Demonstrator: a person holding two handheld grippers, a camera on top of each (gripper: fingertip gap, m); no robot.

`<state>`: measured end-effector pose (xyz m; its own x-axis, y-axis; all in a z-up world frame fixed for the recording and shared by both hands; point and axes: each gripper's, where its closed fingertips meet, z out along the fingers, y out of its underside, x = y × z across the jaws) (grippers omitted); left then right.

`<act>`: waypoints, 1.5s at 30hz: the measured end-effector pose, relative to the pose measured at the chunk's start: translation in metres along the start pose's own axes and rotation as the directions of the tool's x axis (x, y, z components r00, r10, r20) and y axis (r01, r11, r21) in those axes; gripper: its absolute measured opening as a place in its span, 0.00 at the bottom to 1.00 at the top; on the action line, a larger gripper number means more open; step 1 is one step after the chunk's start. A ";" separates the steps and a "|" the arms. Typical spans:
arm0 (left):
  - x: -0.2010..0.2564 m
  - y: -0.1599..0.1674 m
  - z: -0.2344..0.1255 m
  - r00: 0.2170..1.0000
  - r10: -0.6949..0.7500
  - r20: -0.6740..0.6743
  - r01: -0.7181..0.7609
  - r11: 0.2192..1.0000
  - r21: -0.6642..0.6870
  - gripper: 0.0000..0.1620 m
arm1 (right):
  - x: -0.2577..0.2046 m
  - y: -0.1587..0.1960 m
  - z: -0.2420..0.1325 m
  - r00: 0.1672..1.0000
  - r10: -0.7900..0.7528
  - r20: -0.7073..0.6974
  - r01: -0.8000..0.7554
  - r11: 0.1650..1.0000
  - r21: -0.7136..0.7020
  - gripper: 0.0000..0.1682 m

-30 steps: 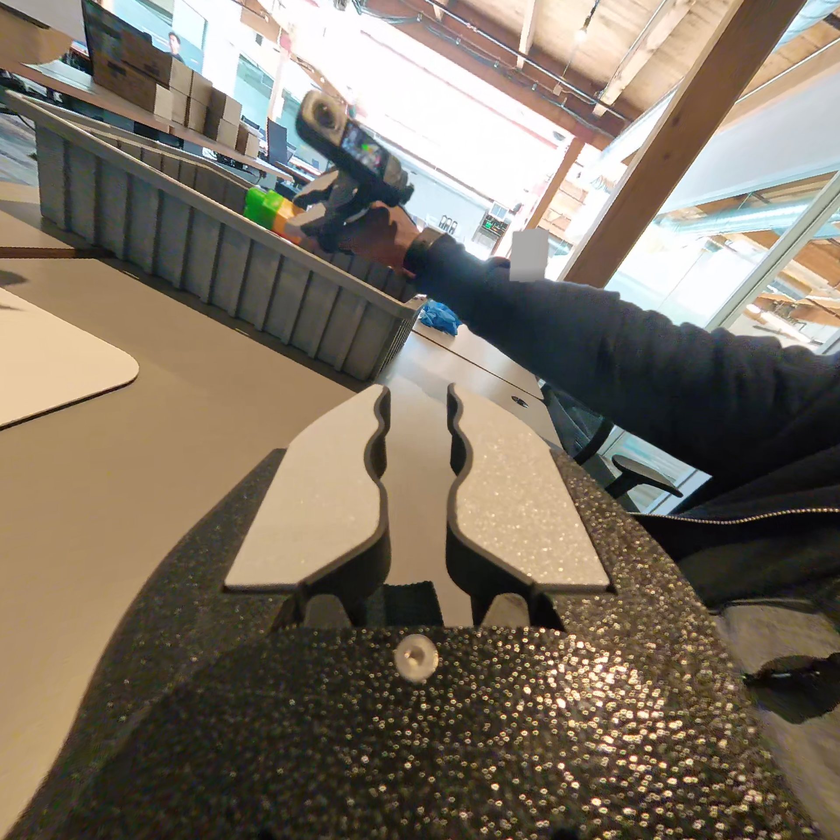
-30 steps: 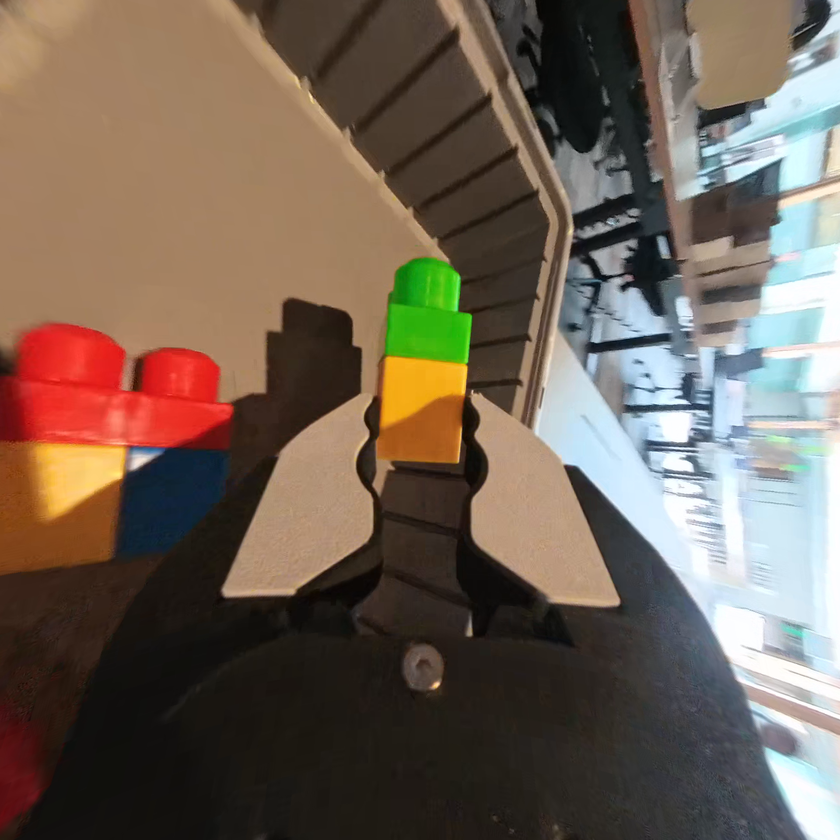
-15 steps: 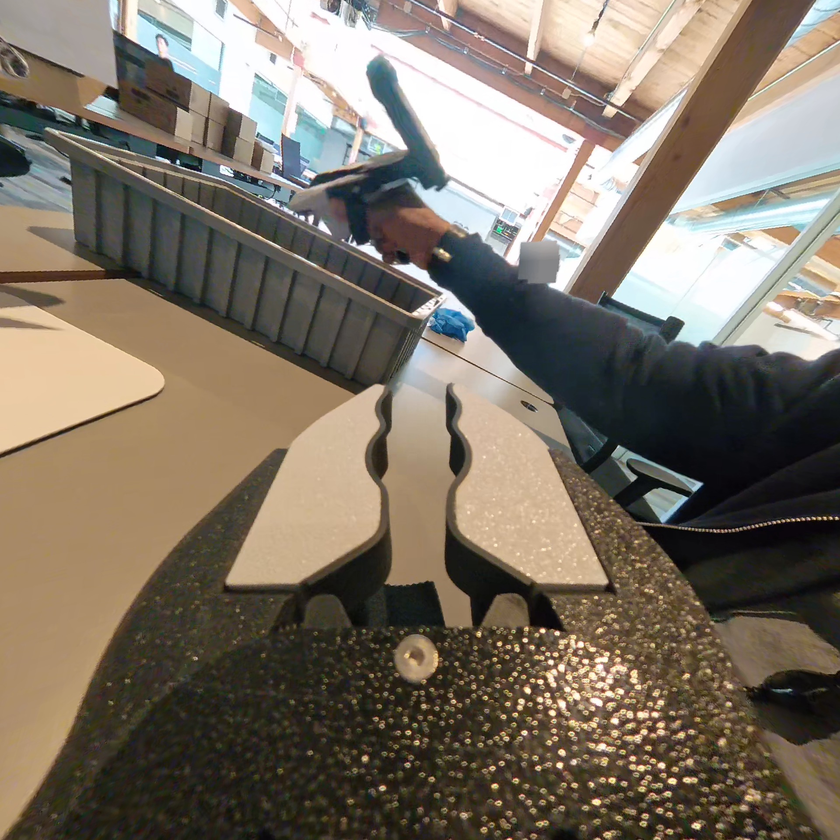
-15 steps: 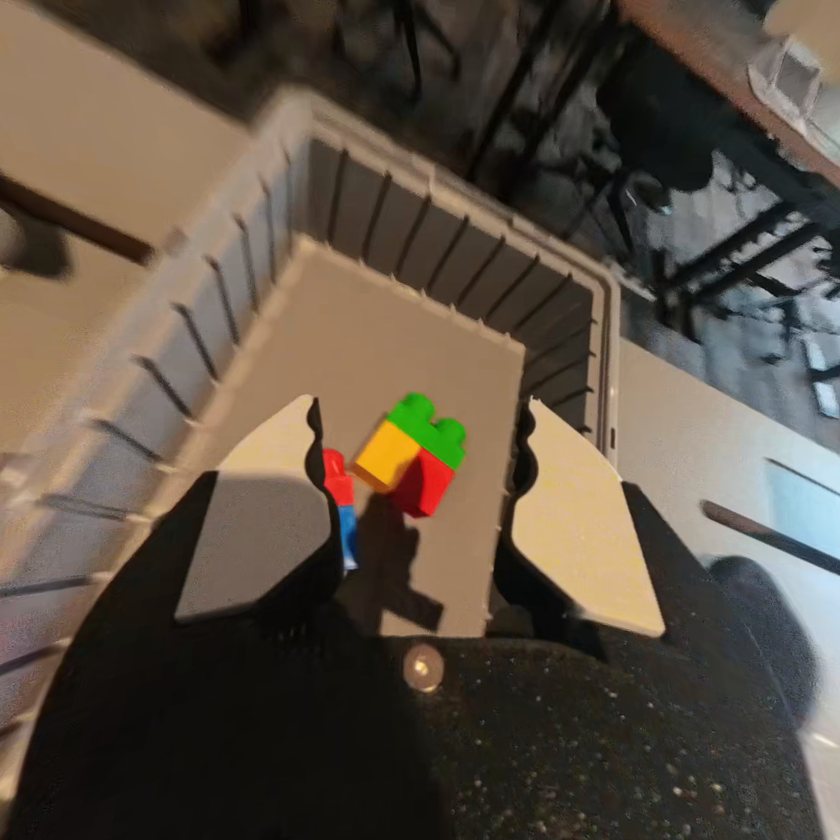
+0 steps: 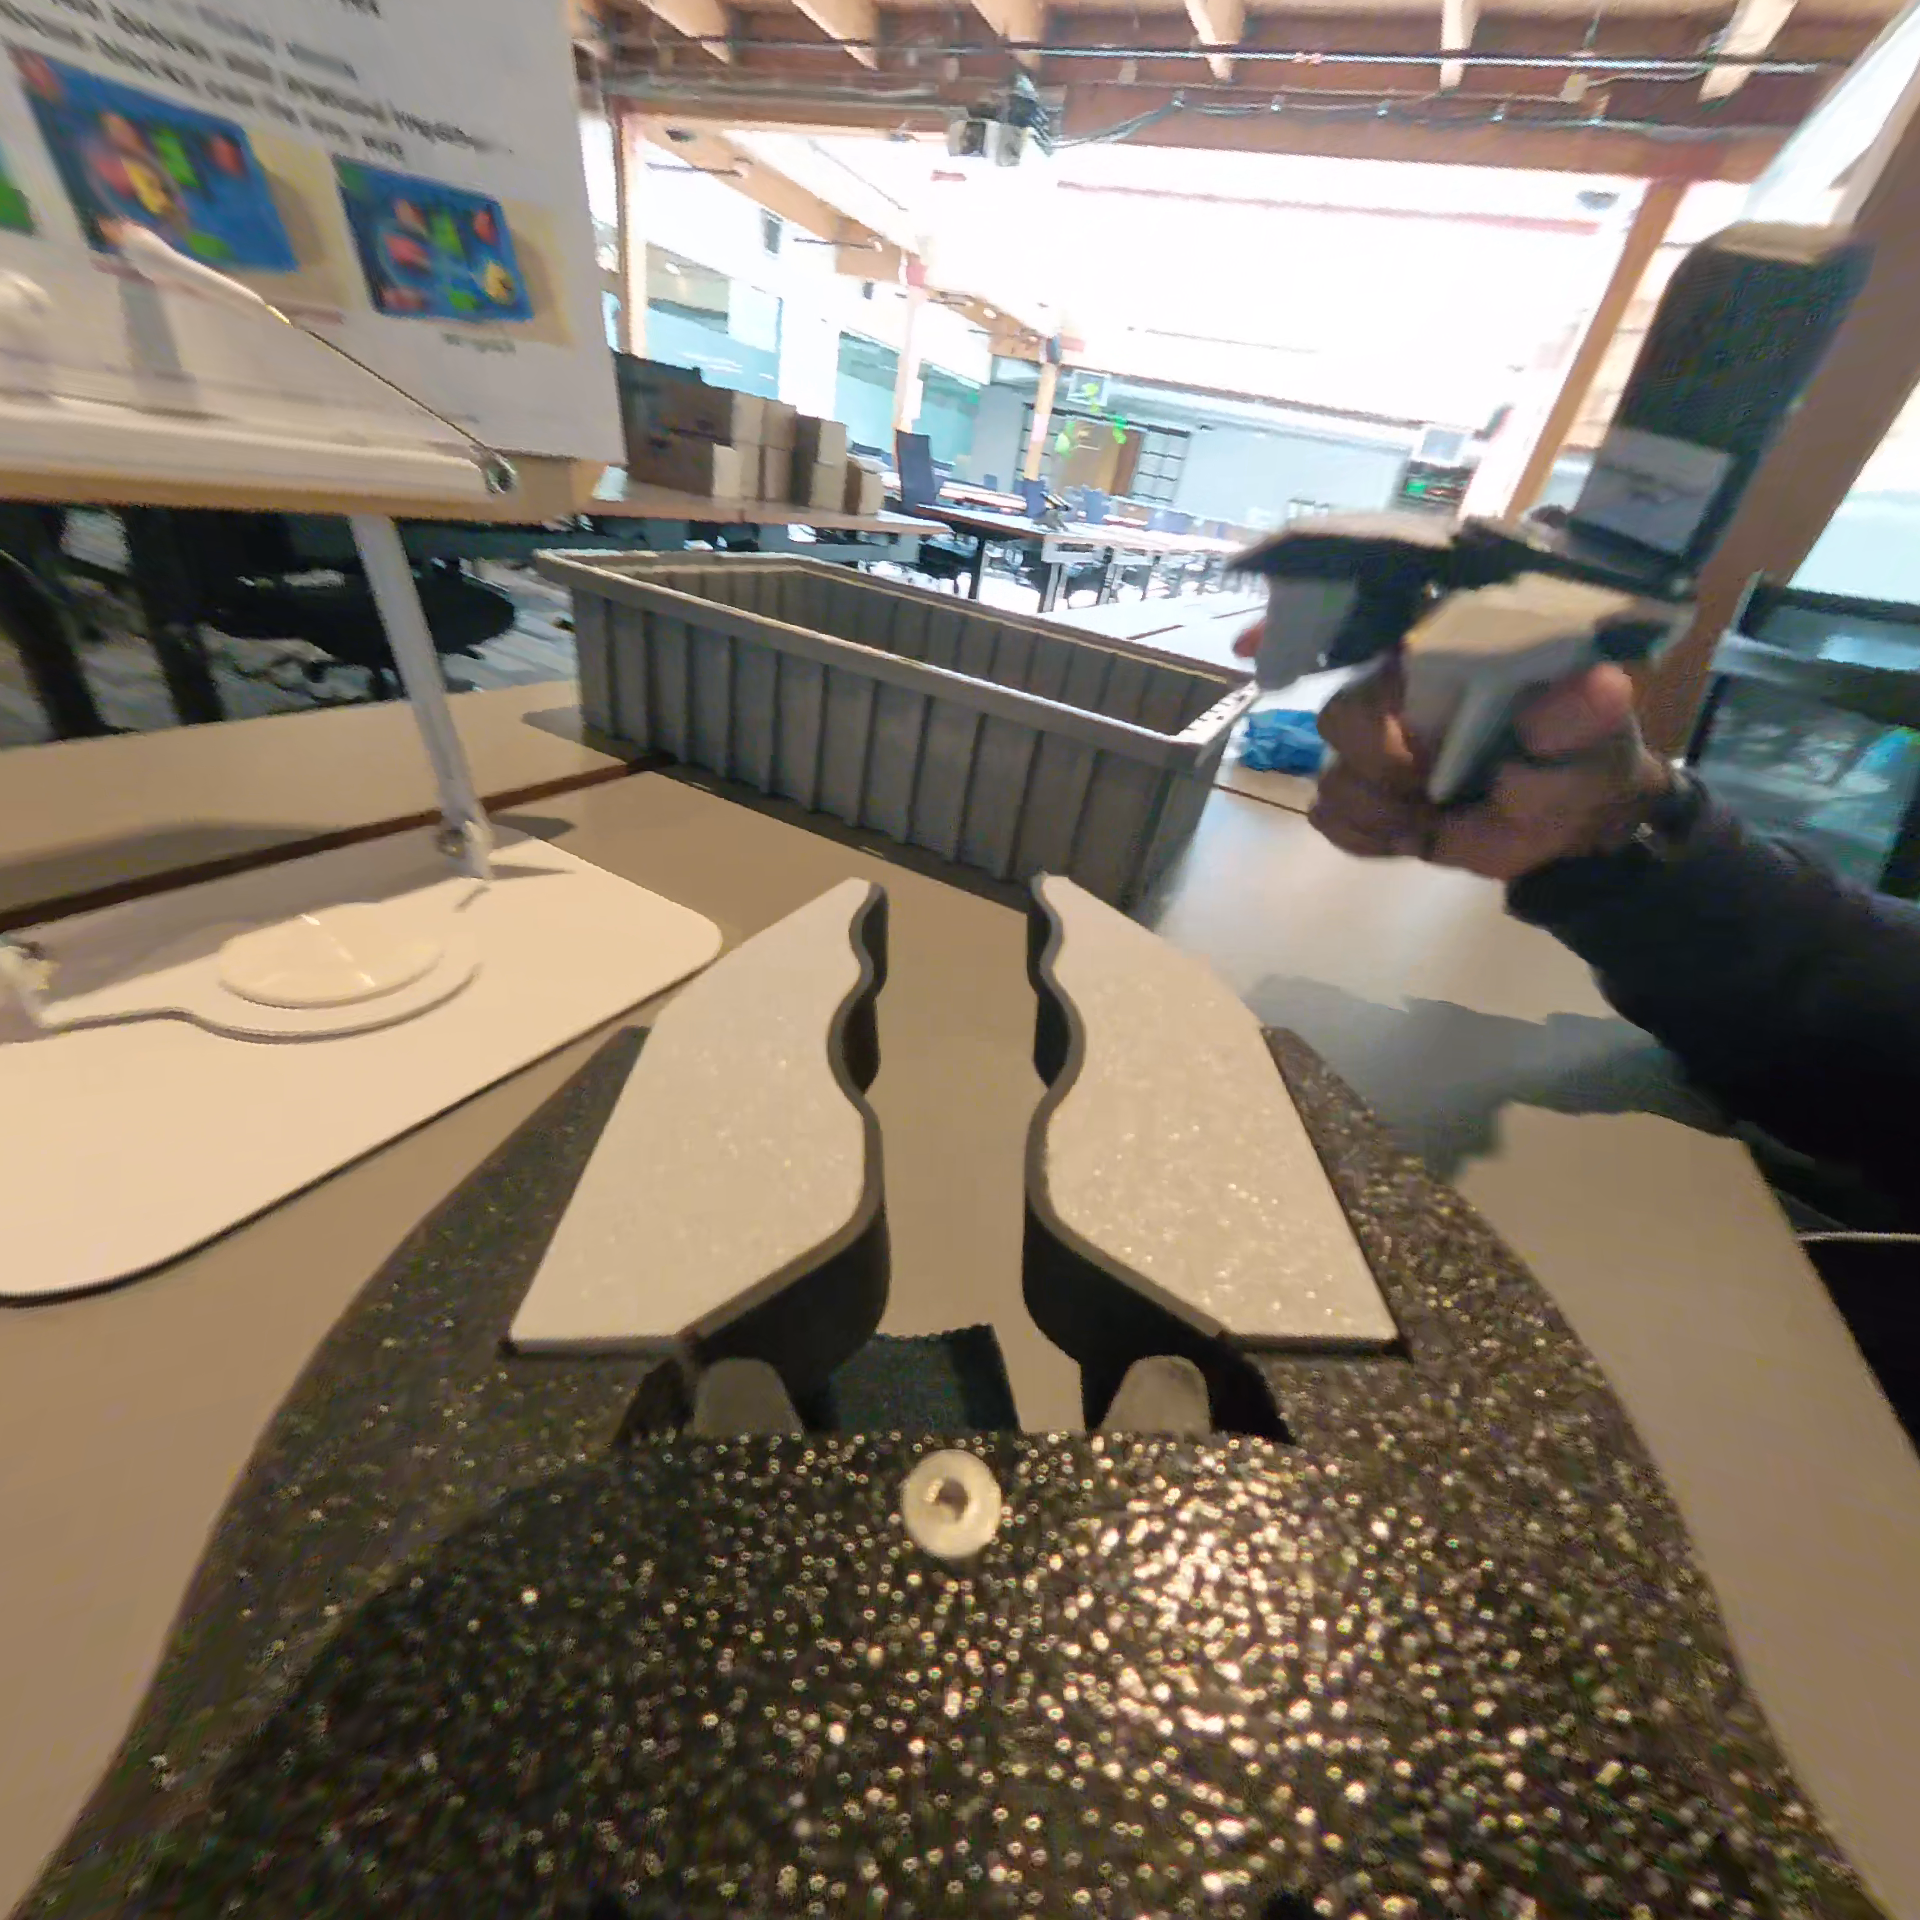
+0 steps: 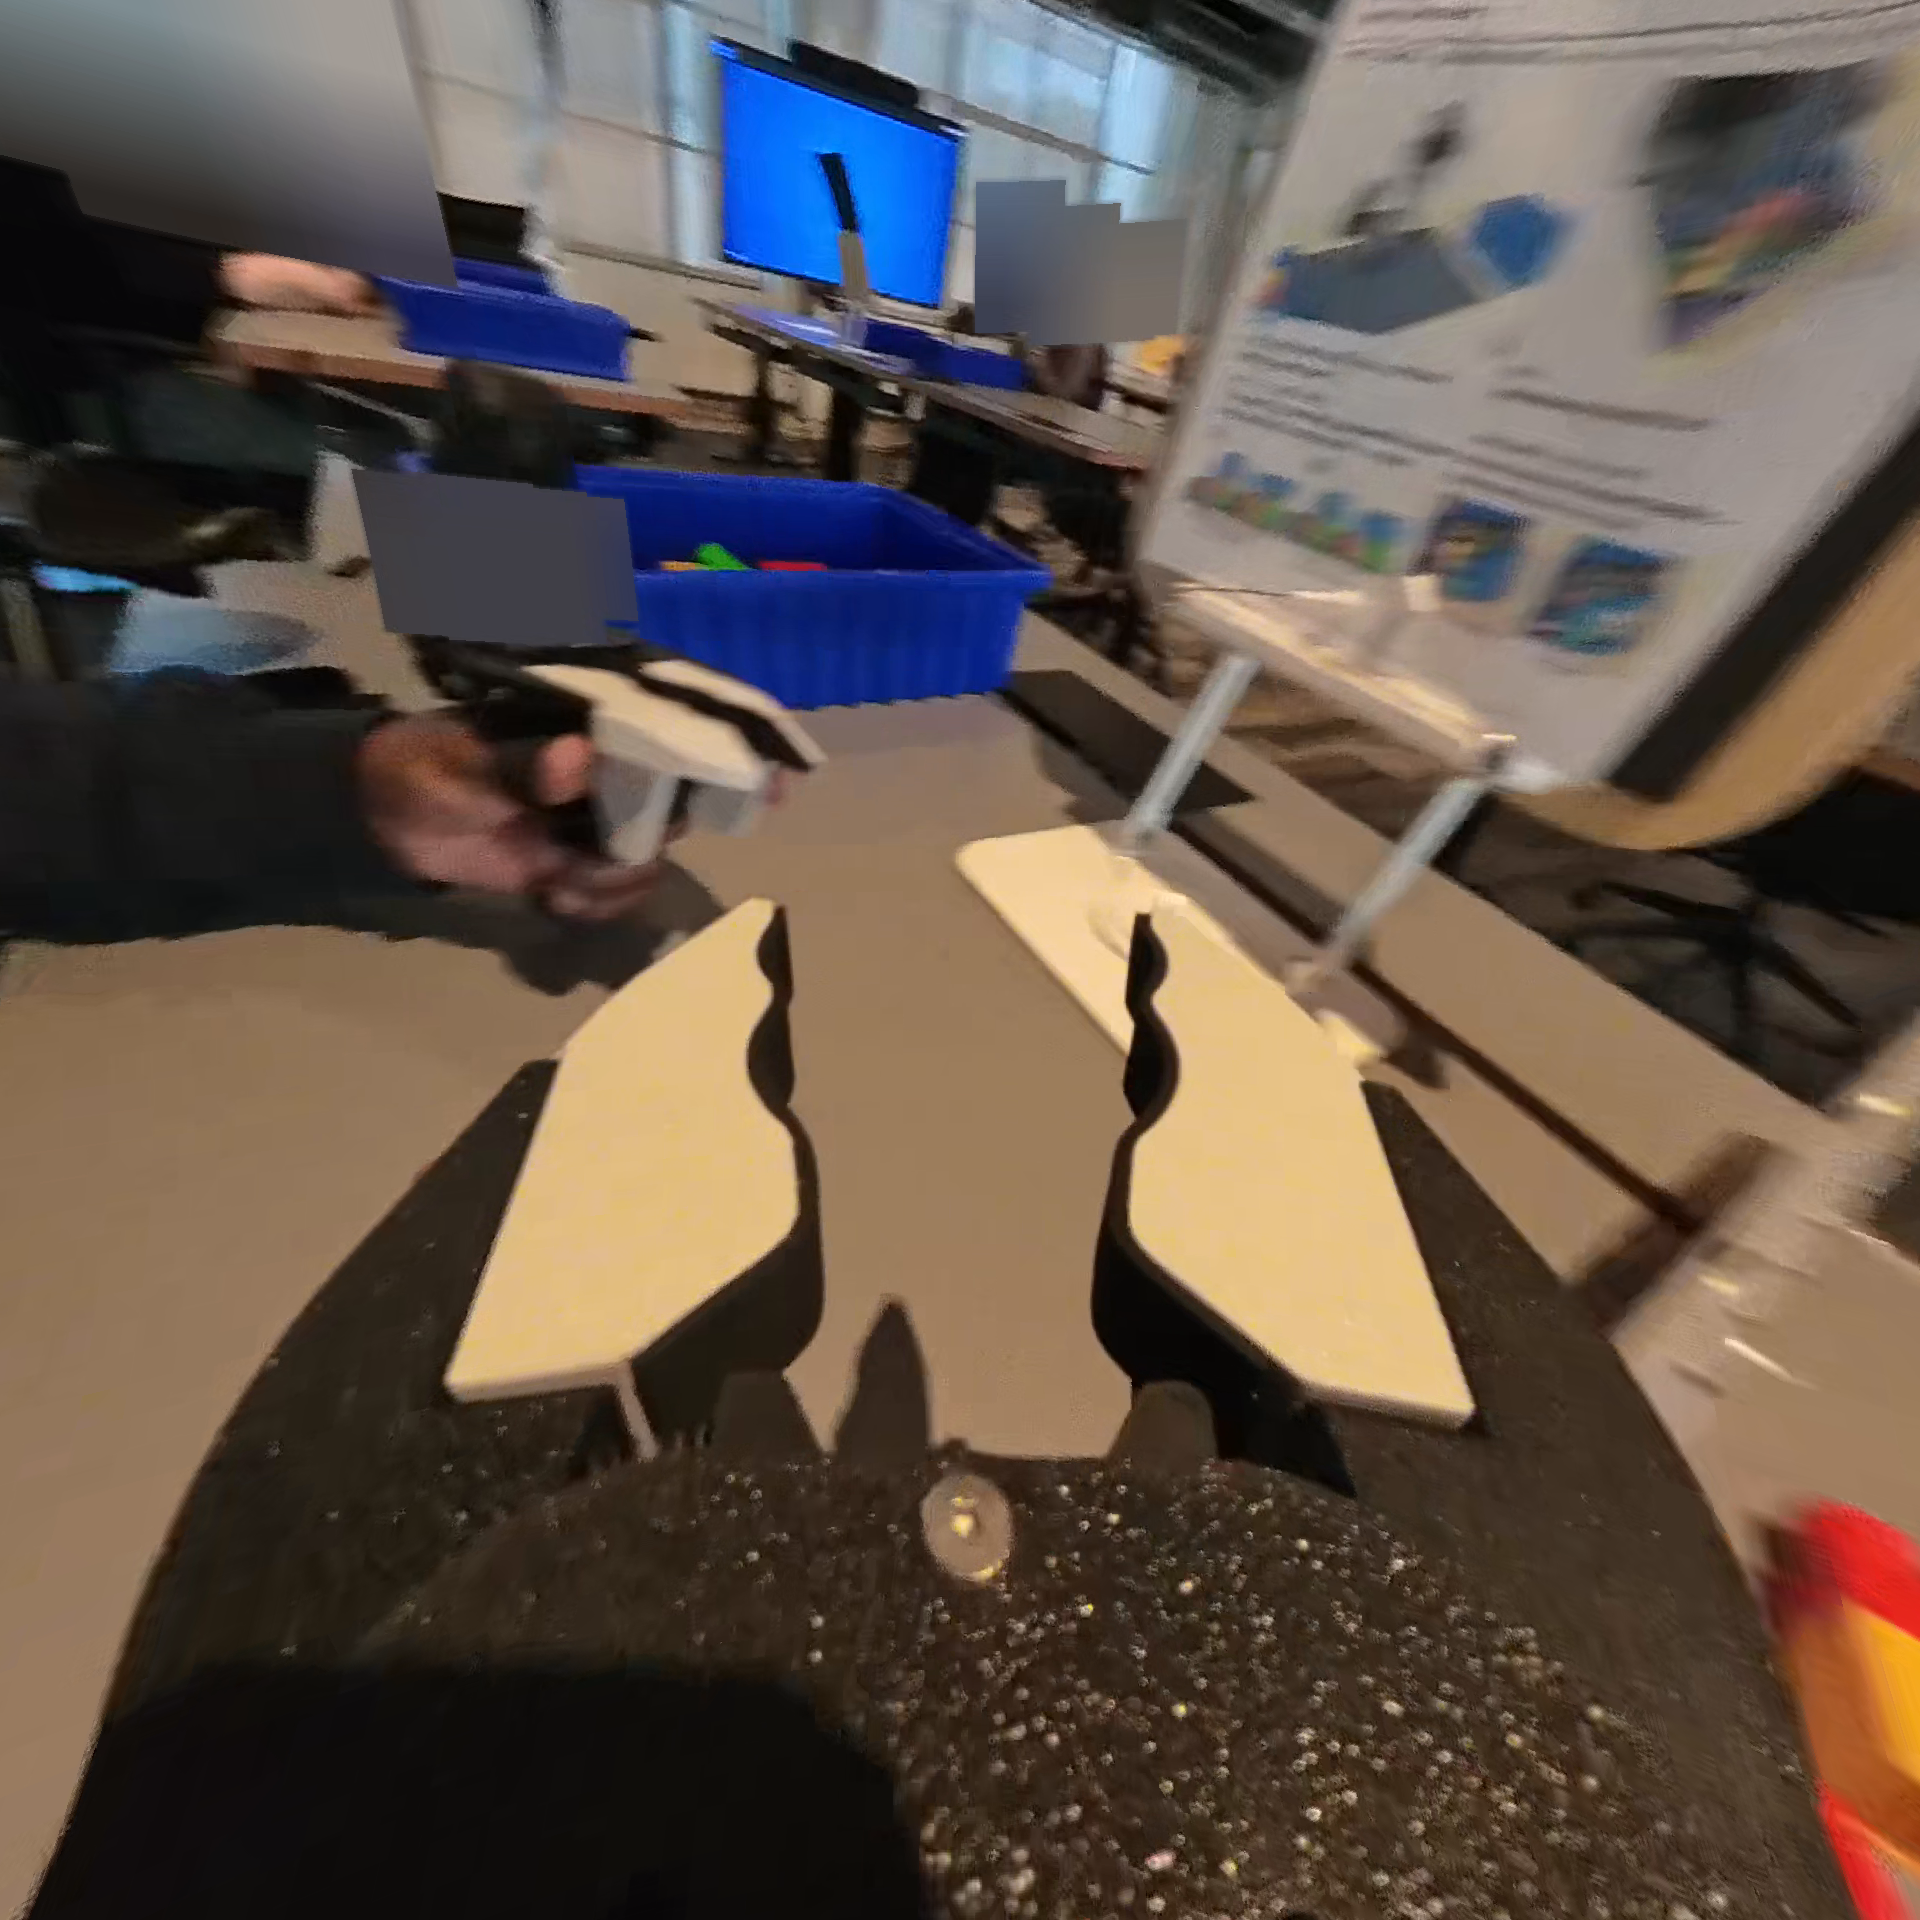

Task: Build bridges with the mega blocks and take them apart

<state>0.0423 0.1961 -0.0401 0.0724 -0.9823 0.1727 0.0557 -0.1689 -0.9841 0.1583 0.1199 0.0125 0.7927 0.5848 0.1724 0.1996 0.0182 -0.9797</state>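
My left gripper (image 5: 956,914) hovers low over the grey table (image 5: 260,1455), its jaws a narrow gap apart with nothing between them. It also shows in the right wrist view (image 6: 774,748), held by a hand at the left. My right gripper (image 6: 956,925) is open and empty above the table. In the left wrist view it (image 5: 1340,613) is in a hand just right of the grey bin (image 5: 883,717). The bin's inside is hidden. A blurred red and yellow block (image 6: 1860,1704) sits at the lower right edge of the right wrist view.
A paper holder with a printed sheet (image 5: 291,208) stands on a white base (image 5: 343,966) left of the grey bin; it also shows in the right wrist view (image 6: 1507,312). A blue bin (image 6: 831,623) holding coloured blocks (image 6: 727,561) stands farther off. The tips of one gripper are about 15 centimeters away from the tips of the other.
My right gripper opened and let go of the yellow and green blocks into the grey bin, then drew back out over the table. My left gripper kept its narrow gap and turned left.
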 end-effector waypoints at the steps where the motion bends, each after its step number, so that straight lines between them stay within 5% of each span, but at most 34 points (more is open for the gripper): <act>1: -0.003 -0.003 -0.002 0.999 0.029 0.020 -0.029 1.000 0.011 0.16 | -0.016 0.007 0.012 0.999 0.007 0.049 -0.007 1.000 0.008 0.36; 11: -0.023 -0.049 -0.035 0.939 0.259 0.226 -0.271 0.963 0.019 0.27 | -0.078 0.069 0.060 0.983 -0.005 0.183 0.023 0.995 -0.093 0.29; 14: -0.060 -0.078 -0.080 0.835 0.356 0.419 -0.329 0.934 -0.137 0.29 | -0.077 0.075 0.060 0.981 0.030 0.193 -0.009 0.994 -0.108 0.28; 22: -0.170 -0.131 -0.236 0.660 0.359 0.660 -0.071 0.904 -0.421 0.36 | -0.083 0.087 0.063 0.976 0.002 0.216 0.033 0.987 -0.156 0.28; 28: -0.237 -0.078 -0.289 0.654 0.379 0.655 0.211 0.740 -0.639 0.36 | -0.086 0.091 0.065 0.976 -0.027 0.218 0.066 0.982 -0.177 0.27; 35: -0.262 -0.013 -0.283 0.765 0.269 0.585 0.389 0.531 -0.753 0.37 | -0.086 0.091 0.064 0.975 -0.030 0.218 0.070 0.982 -0.176 0.25; 39: -0.258 0.004 -0.266 0.816 0.158 0.556 0.415 0.510 -0.753 0.41 | -0.088 0.092 0.064 0.973 -0.033 0.227 0.076 0.981 -0.180 0.25; 45: -0.270 0.024 -0.264 0.785 0.148 0.602 0.483 0.464 -0.743 0.43 | -0.088 0.092 0.065 0.972 -0.032 0.231 0.075 0.980 -0.182 0.24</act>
<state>-0.2389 0.4361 -0.1220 0.6647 -0.7470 0.0159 -0.6787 -0.6126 -0.4050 0.0698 0.1224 -0.0998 0.6314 0.7555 0.1749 0.3603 -0.0861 -0.9289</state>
